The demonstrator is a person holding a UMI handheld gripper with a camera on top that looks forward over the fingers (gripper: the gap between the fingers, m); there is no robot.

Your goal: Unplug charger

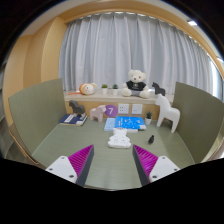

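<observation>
A: Claw point(112, 160) status?

B: Spread wide. 2 fingers point(69, 166) low in the view, magenta pads point(81, 157) facing each other, nothing between them. It hangs above the green table point(55, 135).

A: Charger?

B: A white block point(119, 141) lies on the table just ahead of the fingers, roughly centred between them, apart from both. That is likely the charger, but I cannot tell what it plugs into; no cord or socket is clear at this range.

A: Behind it?

B: A blue-and-white flat item point(127, 123) just beyond the block. A purple card point(110, 110) marked 7 stands further back, left of a white box point(130, 108).

A: Left side?

B: A dark book point(72, 119) lies near the table's far left edge.

A: Right side?

B: A white toy horse point(167, 115) stands upright near the far right.

A: Background?

B: A wooden shelf point(100, 96) runs along the far side. On it sit a white teddy bear point(136, 80) and a round pale object point(88, 88), too small to identify. Grey curtains point(110, 45) hang behind, with green panels point(35, 103) at both sides of the table.
</observation>
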